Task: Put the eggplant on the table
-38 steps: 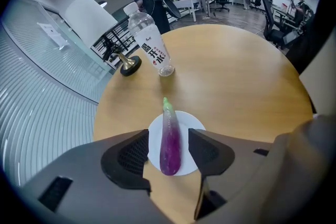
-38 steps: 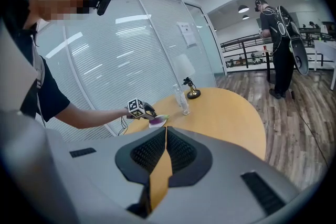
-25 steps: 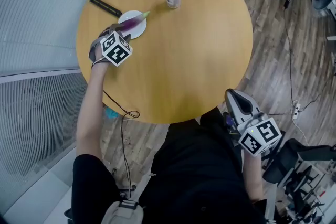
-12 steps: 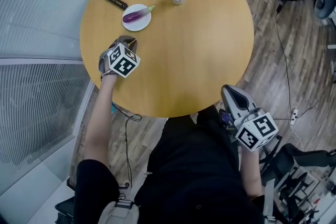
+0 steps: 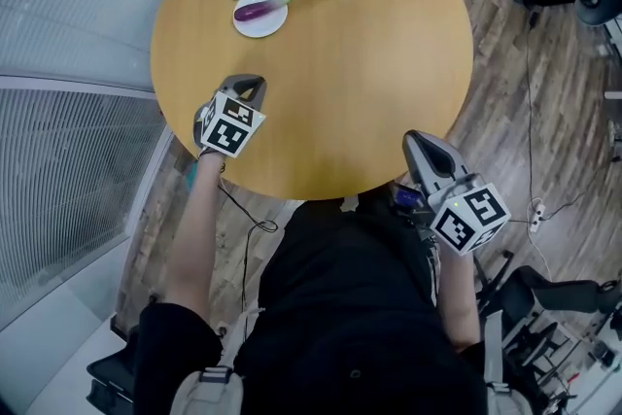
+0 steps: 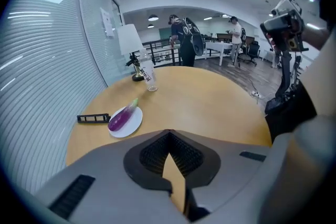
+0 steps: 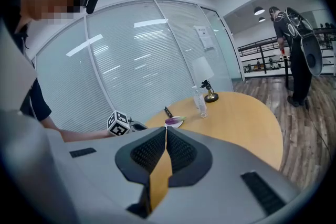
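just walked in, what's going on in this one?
A person at a round wooden table has a gripper in each hand. The eggplant lies on a white plate at the table's far left, and neither gripper touches it. The left gripper is over the near left part of the table, well short of the plate. Its jaws have just been closing and are shut on nothing. The right gripper is off the table beside the person's body, also shut and empty.
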The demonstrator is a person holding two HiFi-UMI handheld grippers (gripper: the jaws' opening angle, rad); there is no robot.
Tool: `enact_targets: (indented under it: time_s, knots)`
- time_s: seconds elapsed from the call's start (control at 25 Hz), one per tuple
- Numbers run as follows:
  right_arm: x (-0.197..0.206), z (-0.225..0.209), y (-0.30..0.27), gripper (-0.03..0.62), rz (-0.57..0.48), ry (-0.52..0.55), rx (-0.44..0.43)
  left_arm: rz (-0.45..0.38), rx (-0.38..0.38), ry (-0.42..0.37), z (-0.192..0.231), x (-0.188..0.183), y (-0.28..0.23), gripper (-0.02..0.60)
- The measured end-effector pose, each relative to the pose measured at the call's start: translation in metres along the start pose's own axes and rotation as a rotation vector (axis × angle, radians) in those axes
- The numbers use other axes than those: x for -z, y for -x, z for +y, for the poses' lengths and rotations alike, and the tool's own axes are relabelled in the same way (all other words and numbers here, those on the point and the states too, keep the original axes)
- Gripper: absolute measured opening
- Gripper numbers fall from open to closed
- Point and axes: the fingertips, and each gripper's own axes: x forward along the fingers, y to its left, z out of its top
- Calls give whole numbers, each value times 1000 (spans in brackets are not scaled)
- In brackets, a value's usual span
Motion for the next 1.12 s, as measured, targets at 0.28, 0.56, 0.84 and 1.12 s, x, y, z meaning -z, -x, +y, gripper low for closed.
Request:
enact_targets:
  time_s: [0.28, 0.56, 0.84, 1.12]
  knots:
    - [-5, 5, 1, 18, -19, 29, -76, -175, 93, 263, -55, -22, 60, 11]
    - [-5, -17, 51, 18, -29, 54, -105, -386, 241, 489, -157, -59, 103, 11]
    - [18, -47, 138, 18, -48, 42, -81, -521, 369, 593, -253, -114, 124, 11]
    - [53, -71, 200, 18, -37, 6, -105, -565, 390, 586, -336, -146, 146, 11]
